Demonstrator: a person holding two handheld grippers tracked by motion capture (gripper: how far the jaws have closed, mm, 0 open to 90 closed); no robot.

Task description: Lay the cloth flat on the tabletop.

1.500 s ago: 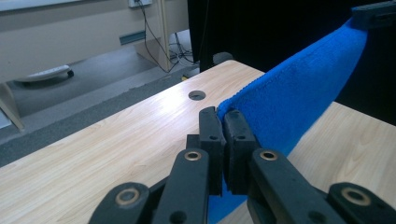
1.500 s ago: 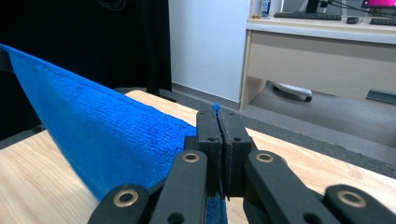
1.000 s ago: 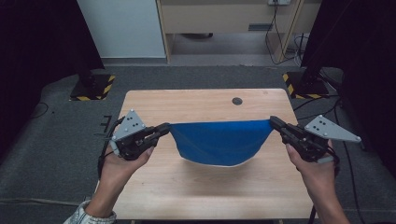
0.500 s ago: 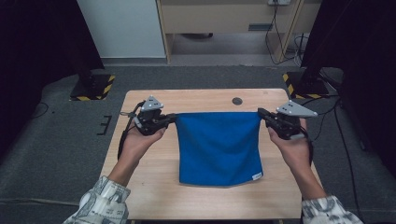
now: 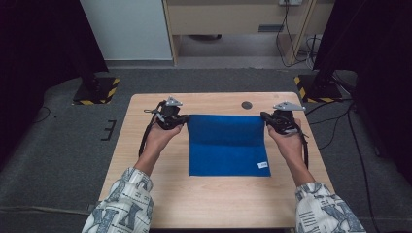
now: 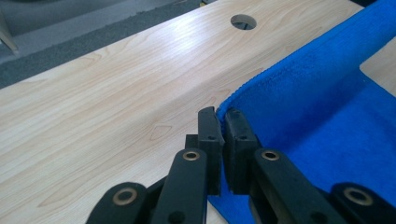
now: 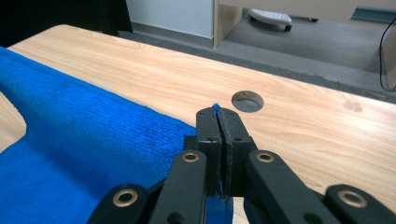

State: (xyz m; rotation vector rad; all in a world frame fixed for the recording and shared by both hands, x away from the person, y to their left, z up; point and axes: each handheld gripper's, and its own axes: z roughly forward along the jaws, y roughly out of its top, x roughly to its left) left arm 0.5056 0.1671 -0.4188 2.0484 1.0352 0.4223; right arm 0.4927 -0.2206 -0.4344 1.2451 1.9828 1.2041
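A blue cloth point(image 5: 227, 145) lies spread on the wooden table point(image 5: 145, 145), its near part flat and its far edge lifted between the two grippers. My left gripper point(image 5: 183, 118) is shut on the cloth's far left corner; in the left gripper view the jaws point(image 6: 220, 122) pinch the blue cloth point(image 6: 327, 107). My right gripper point(image 5: 265, 117) is shut on the far right corner; in the right gripper view a sliver of blue cloth point(image 7: 84, 140) pokes up between the jaws of the right gripper point(image 7: 217, 116). A small white label point(image 5: 263, 165) sits at the cloth's near right corner.
A round cable hole point(image 5: 247, 105) lies in the table near its far edge, between the grippers. Black stands with yellow-striped bases point(image 5: 94, 92) flank the table on the grey carpet. Cables trail on the floor at the right.
Both grippers moved away from the person toward the far edge and sank, drawing the cloth with them. The cloth, which hung sagging between them, now lies spread on the table.
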